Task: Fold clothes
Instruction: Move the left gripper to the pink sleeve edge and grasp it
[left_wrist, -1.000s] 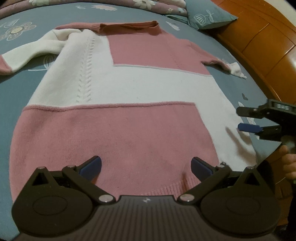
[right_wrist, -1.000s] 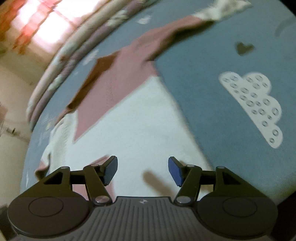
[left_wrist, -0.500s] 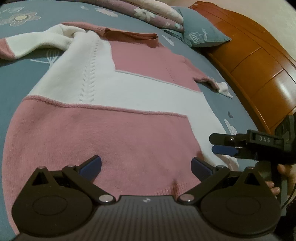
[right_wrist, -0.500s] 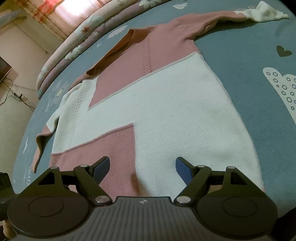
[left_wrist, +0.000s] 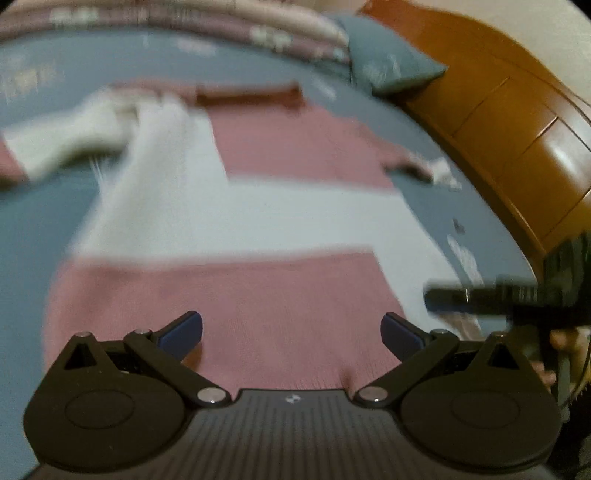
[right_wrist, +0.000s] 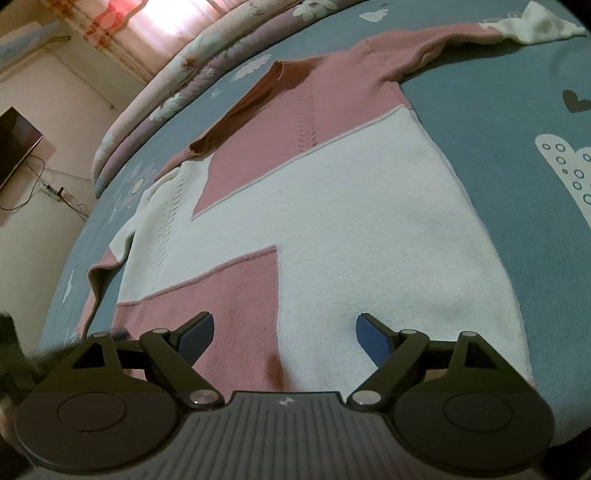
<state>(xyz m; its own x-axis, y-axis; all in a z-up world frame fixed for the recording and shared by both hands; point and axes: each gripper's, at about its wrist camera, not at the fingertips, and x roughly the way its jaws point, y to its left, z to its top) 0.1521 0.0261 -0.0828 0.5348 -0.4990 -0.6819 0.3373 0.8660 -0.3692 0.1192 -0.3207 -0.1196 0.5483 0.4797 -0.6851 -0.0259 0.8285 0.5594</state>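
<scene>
- Sweater (right_wrist: 332, 206): one, pink and white colour-blocked knit, spread flat and face up on a blue-grey bedspread (right_wrist: 517, 122), its hem toward both cameras and its rust-coloured collar (right_wrist: 255, 92) at the far end.
- Sleeves: two. One lies stretched out to the side, ending in a white cuff (right_wrist: 532, 26); the other (right_wrist: 107, 269) lies out to the opposite side, partly bunched.
- Colour blocks on the front: two pink panels and a white area between and beside them, seen most clearly from the right wrist.
- Left gripper (left_wrist: 291, 332): its two blue-tipped fingers stand wide apart over the pink lower panel near the hem, with nothing between them. This view is blurred, so whether the tips touch the knit cannot be told.
- Right gripper (right_wrist: 284, 332): two fingers likewise spread wide and empty, poised over the hem where pink meets white; contact with the fabric cannot be made out.
- In the left wrist view, the right gripper (left_wrist: 491, 295) shows as a dark blurred shape at the sweater's right edge, with a few fingers of the person's hand (left_wrist: 565, 343) behind it.
- Bedding: one blue pillow (left_wrist: 388, 62) and a rolled floral quilt (right_wrist: 207, 55) lie beyond the collar.
- Wooden bed frame (left_wrist: 517, 122): one, orange-brown, runs along the bed's side.
- Screen (right_wrist: 14, 144): one dark panel hangs on the wall, cables trailing beneath.
</scene>
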